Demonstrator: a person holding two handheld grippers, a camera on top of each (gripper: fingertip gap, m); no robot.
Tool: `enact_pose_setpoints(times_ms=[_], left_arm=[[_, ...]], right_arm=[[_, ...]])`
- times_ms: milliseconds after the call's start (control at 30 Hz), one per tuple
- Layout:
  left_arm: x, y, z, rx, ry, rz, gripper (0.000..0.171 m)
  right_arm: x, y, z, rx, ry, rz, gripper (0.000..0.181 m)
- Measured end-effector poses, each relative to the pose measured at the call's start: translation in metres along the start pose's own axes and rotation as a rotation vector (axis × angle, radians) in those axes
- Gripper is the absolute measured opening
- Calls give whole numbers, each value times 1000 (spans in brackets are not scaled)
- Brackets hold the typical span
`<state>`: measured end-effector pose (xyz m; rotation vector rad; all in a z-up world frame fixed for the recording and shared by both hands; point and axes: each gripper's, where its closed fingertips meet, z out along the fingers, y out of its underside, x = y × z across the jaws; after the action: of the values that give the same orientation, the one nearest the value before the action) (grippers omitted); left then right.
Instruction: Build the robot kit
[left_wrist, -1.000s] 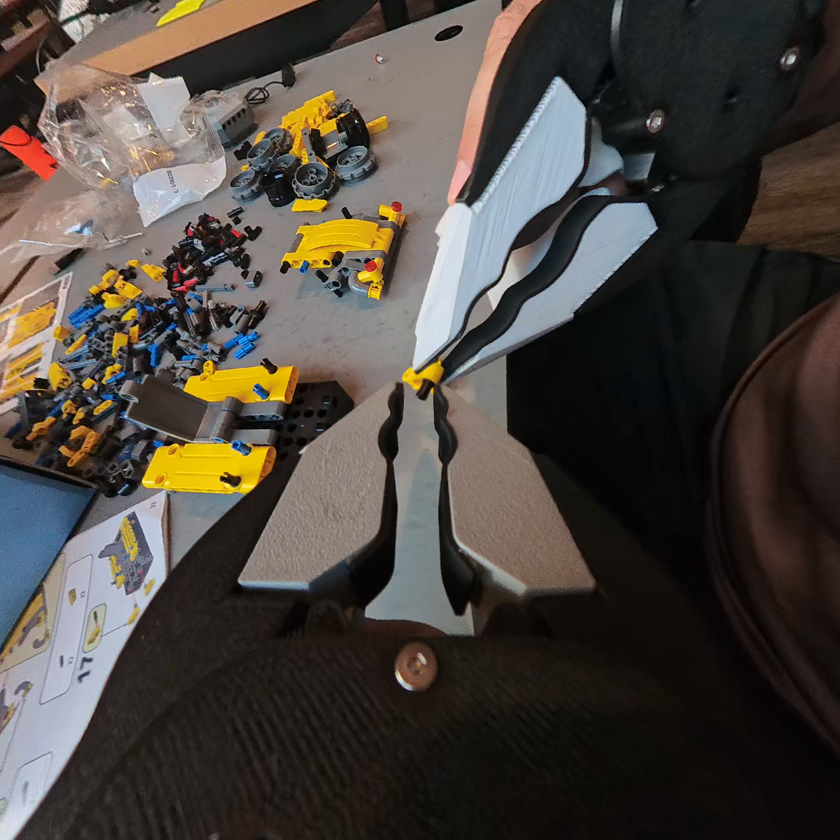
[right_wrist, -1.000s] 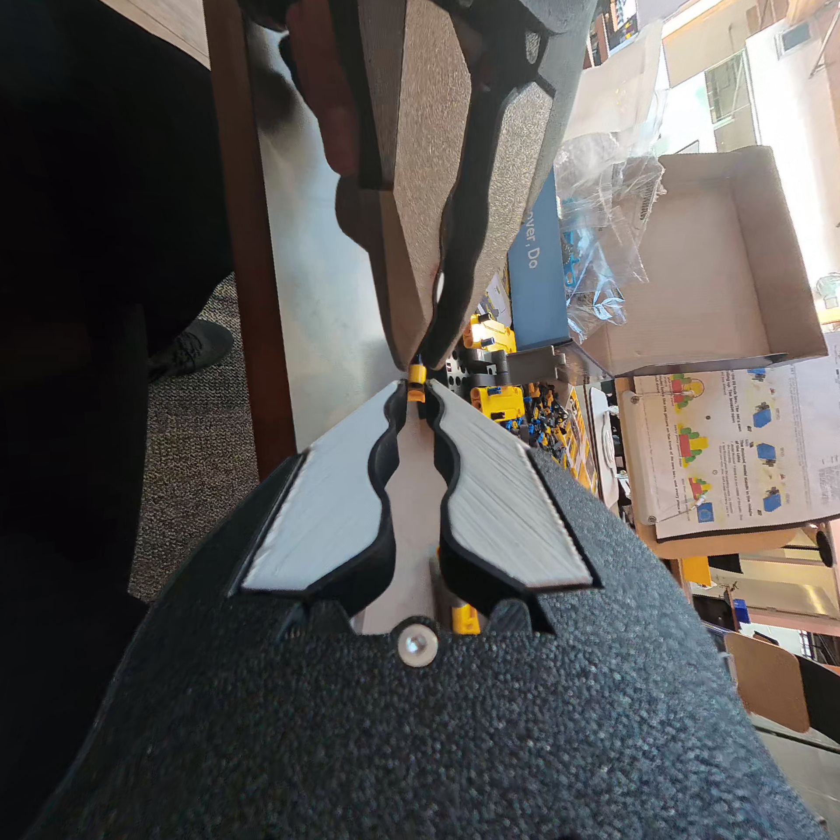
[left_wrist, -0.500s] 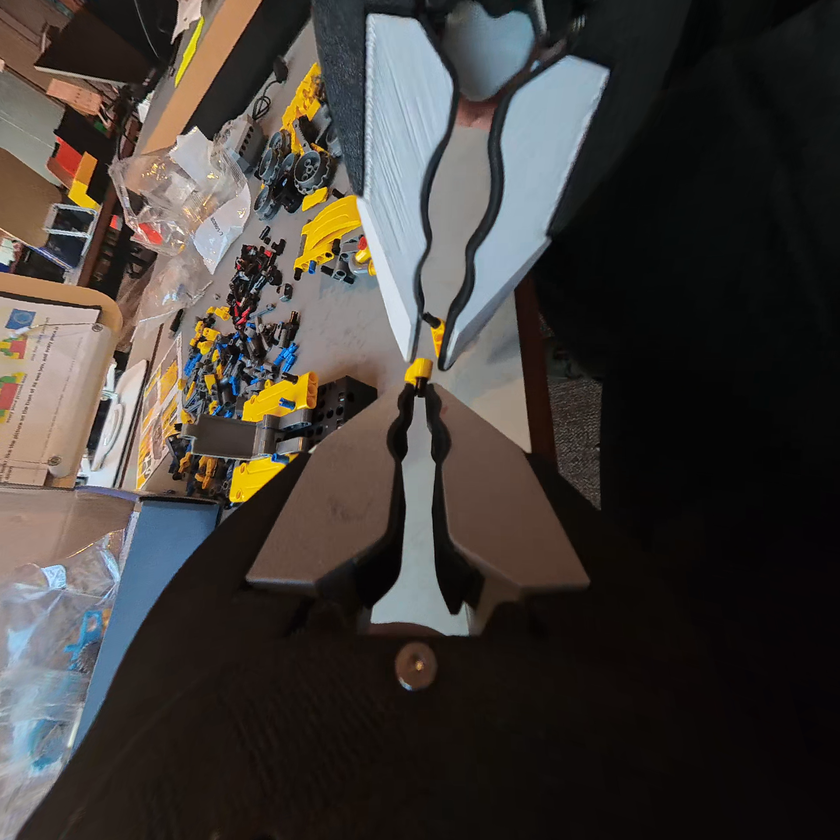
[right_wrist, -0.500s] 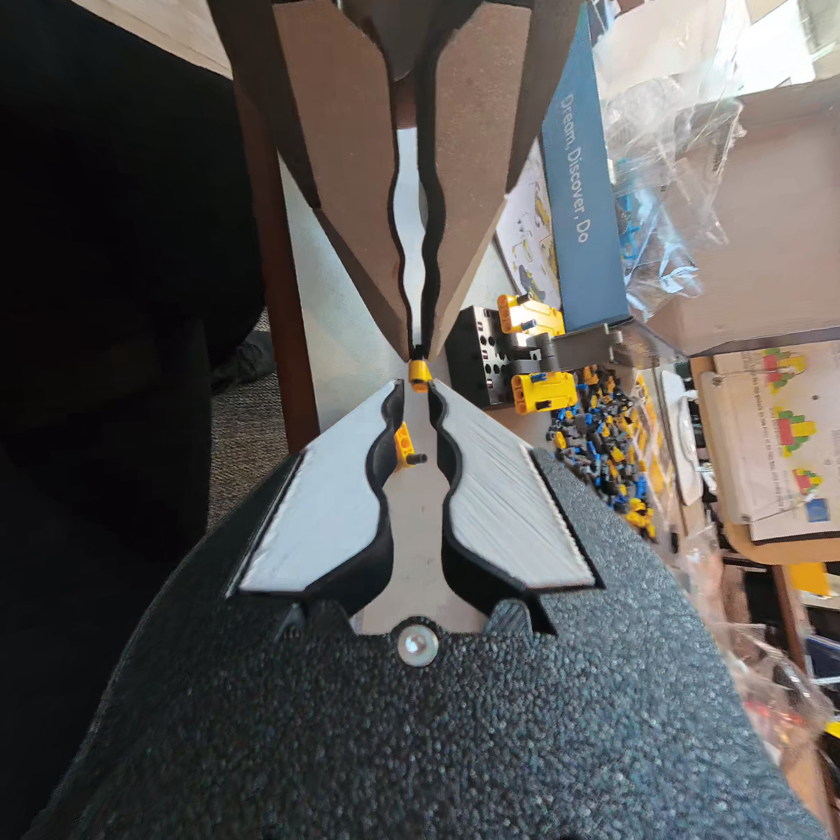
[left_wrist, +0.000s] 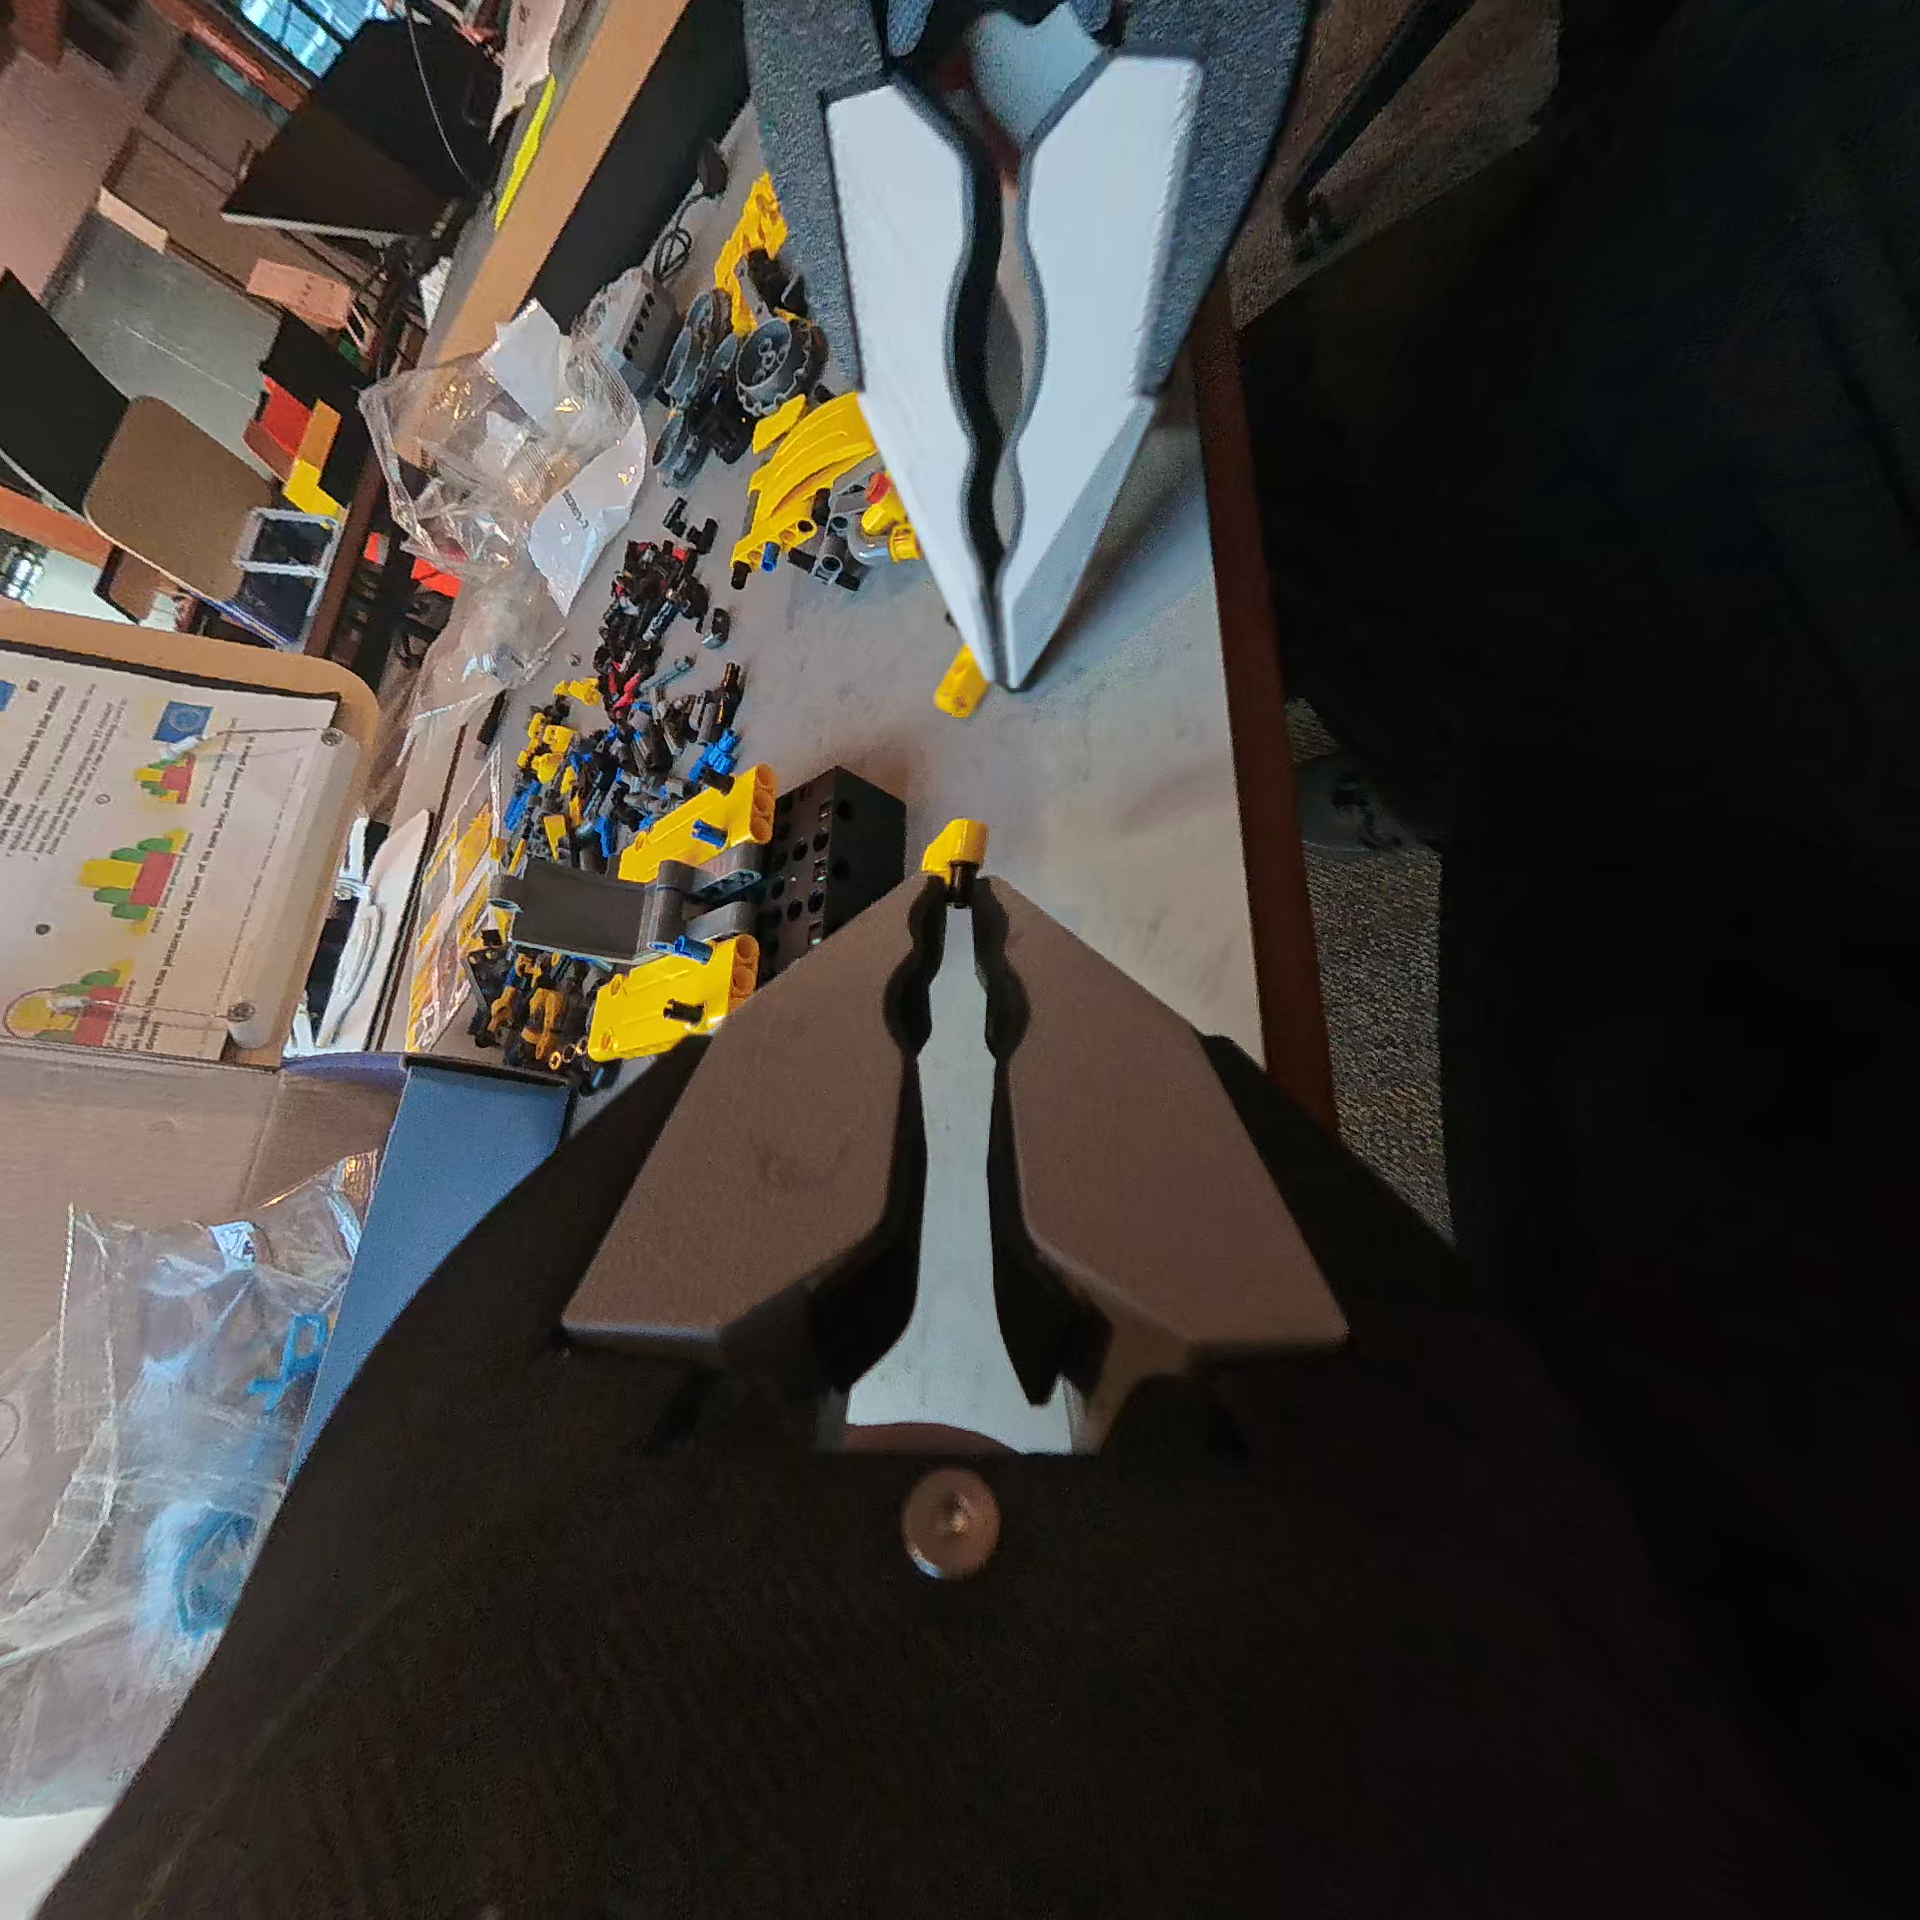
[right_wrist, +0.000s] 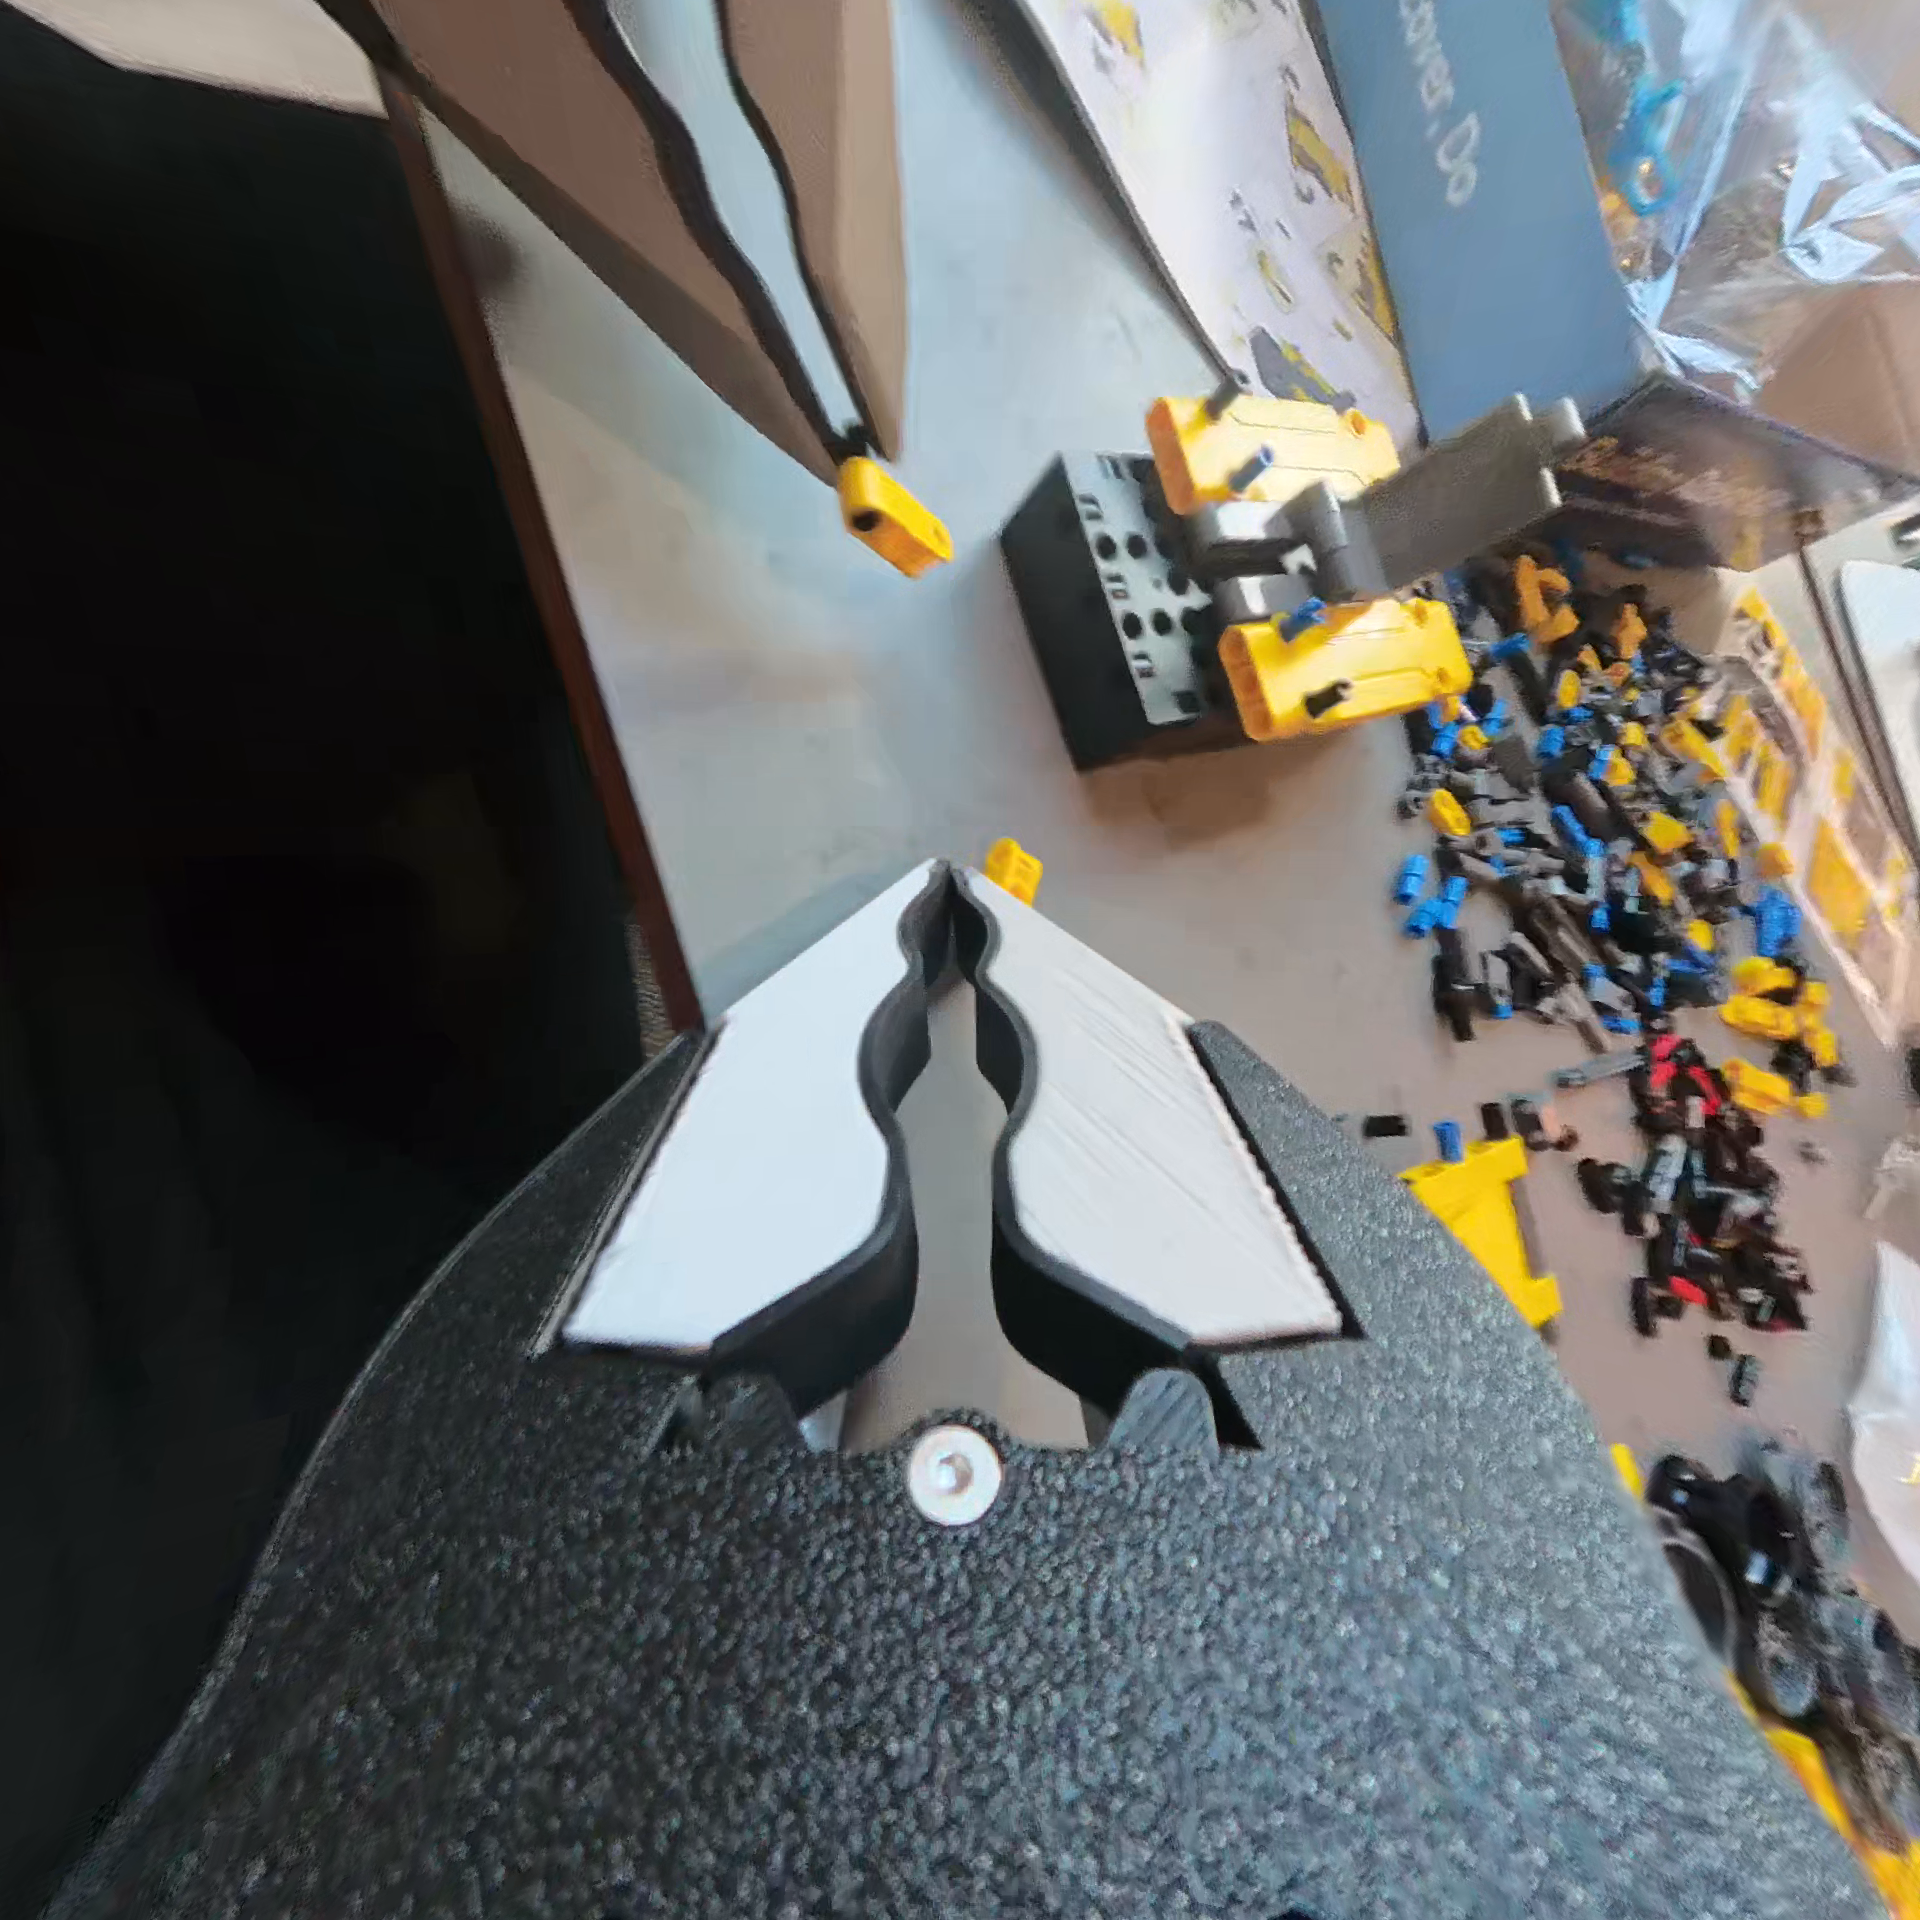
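Only the right wrist view shows the left gripper's (right_wrist: 857, 452) yellow connector (right_wrist: 894, 516) full-length.

My left gripper (left_wrist: 958, 891) is pinching a small yellow connector (left_wrist: 954, 844) over the grey table (left_wrist: 1101, 790), right gripper (left_wrist: 997, 665) opposite.

Each camera is sitting just behind its own fingers, looking forward along them. The left wrist view is facing across the grey table (left_wrist: 1091, 769) from near its edge; the right wrist view is facing back the opposite way. Both are taking in the black perforated block (left_wrist: 831, 842) (right_wrist: 1101, 644) close by.
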<state>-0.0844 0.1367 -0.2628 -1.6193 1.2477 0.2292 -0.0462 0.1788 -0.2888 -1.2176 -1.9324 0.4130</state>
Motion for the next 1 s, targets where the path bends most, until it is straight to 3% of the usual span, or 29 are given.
enact_pose_setpoints(times_ms=[100,167,300,567,633,733,1000], left_arm=[[0,-5,0,43,-10,16,2],[0,-8,-1,74,-10,23,2],[5,-21,-6,174,8,49,2],[13,-63,-32,406,91,35,2],[14,-74,-37,444,101,28,2],[14,-81,-40,465,94,39,2],[12,-79,-41,488,99,-5,2]], right_arm=[[20,10,2,-26,35,68,0],[21,-1,-2,39,23,101,1],[-7,-41,-18,256,-161,97,24],[-32,-79,-50,474,-540,265,28],[-37,-89,-62,533,-602,261,28],[-44,-96,-75,572,-685,265,11],[-40,-91,-75,574,-691,296,10]])
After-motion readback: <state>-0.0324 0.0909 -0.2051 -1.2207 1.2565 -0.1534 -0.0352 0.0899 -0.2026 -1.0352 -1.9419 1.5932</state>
